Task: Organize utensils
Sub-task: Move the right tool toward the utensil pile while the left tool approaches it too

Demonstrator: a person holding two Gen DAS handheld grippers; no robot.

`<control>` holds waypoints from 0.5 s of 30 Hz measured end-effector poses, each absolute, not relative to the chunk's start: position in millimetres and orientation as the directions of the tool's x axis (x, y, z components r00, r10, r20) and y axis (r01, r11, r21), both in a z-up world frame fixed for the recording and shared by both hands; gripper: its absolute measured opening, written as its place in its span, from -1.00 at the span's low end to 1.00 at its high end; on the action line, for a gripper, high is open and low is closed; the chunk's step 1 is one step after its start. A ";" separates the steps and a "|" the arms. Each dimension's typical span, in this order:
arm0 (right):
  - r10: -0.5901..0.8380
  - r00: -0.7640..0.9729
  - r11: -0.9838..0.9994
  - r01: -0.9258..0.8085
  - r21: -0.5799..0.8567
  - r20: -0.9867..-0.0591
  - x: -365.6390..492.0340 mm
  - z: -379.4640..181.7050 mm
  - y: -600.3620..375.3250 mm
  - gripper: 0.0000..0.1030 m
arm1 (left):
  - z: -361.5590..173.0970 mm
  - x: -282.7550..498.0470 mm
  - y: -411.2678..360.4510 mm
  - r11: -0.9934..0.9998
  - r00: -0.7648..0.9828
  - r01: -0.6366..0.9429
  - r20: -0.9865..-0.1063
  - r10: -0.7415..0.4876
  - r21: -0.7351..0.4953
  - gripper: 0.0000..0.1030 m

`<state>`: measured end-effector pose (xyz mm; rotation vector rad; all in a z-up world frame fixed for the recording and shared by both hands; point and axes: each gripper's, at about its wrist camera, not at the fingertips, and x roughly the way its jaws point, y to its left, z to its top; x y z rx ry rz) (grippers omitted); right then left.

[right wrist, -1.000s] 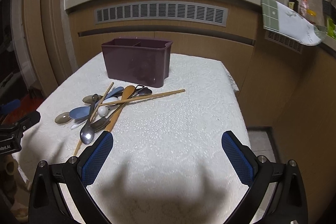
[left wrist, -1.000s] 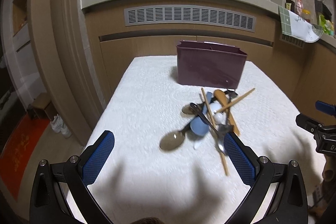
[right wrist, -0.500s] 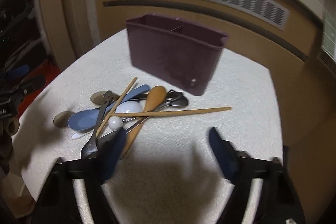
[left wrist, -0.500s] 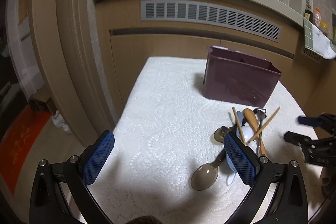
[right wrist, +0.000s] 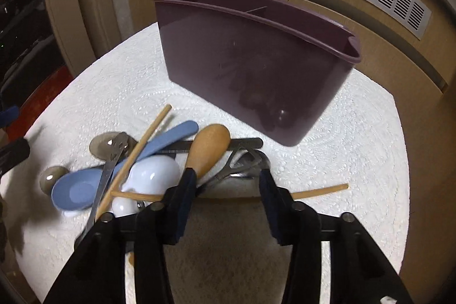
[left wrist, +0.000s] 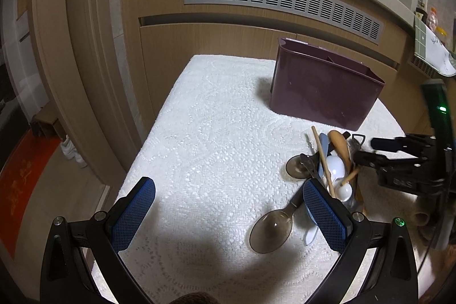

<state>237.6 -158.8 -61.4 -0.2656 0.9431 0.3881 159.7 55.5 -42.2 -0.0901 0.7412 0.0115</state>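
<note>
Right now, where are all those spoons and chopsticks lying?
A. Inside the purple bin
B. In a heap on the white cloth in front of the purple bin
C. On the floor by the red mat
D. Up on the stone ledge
B: the wooden spoon, blue spoon and chopsticks lie piled on the white cloth, just in front of the purple bin.
</note>
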 end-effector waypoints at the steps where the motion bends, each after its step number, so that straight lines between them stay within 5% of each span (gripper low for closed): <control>1: 0.202 0.528 0.901 -0.430 -0.054 -0.825 233.6 -59.8 -164.7 0.25 | -43.2 160.1 55.5 0.996 0.736 -0.042 -0.677 -0.023 -0.079 1.00; 10: 0.069 0.517 0.930 -0.343 -0.132 -0.853 211.6 -66.6 -209.4 0.35 | -53.0 163.8 40.5 0.997 0.709 -0.001 -0.703 -0.056 -0.081 1.00; 13: 0.034 0.505 0.963 -0.246 -0.106 -0.862 215.9 -62.5 -214.7 0.83 | -55.9 162.6 38.6 0.998 0.707 -0.016 -0.707 -0.028 -0.056 1.00; 15: 0.085 0.504 0.981 -0.191 -0.015 -0.859 220.5 -58.4 -216.8 0.90 | -57.5 162.3 38.0 0.999 0.711 -0.049 -0.703 0.035 0.000 1.00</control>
